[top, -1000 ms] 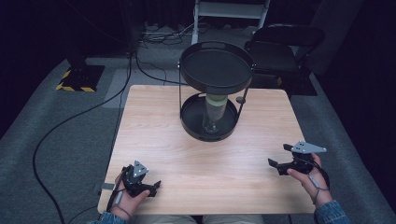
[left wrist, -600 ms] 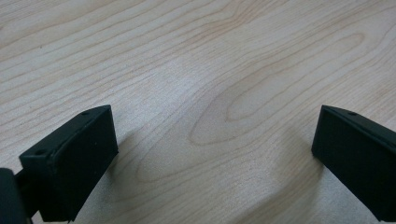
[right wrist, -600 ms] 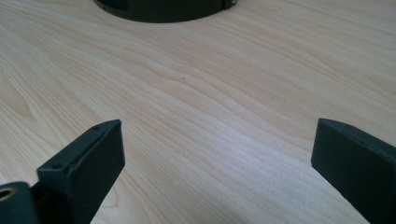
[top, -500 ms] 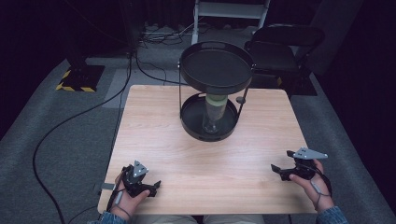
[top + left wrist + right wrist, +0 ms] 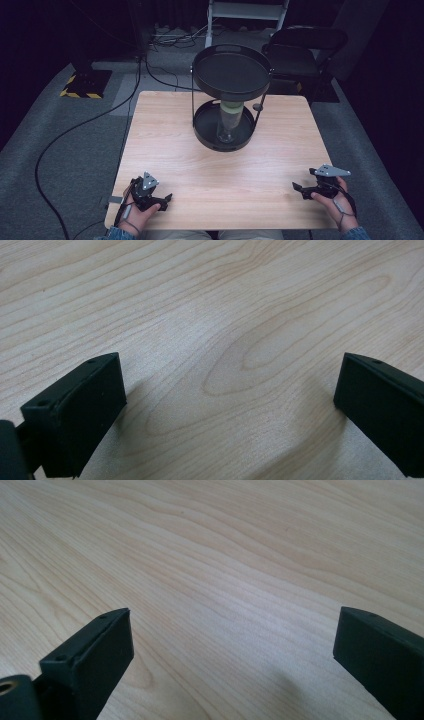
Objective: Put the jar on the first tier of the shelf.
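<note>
A black two-tier round tray stand [image 5: 231, 75] stands at the far middle of the wooden table [image 5: 220, 165]. On its lower tray [image 5: 204, 131] a clear glass with a pale green band [image 5: 230, 120] stands upright under the top tray. My left gripper [image 5: 165, 200] rests open at the near left corner, its jaws spread wide over bare wood [image 5: 225, 370]. Near the table's right front edge my right gripper [image 5: 299, 190] is open too, low over bare wood [image 5: 235, 605]. Nothing lies between either pair of jaws.
A black chair [image 5: 300, 50] stands beyond the table's far right corner. Cables [image 5: 75, 135] run over the grey floor on the left, and a stand base with yellow-black tape [image 5: 82, 82] sits at the far left. A white metal frame [image 5: 247, 12] is behind.
My right gripper has moved back toward the near edge of the table and sunk lower. The left gripper has stayed where it was.
</note>
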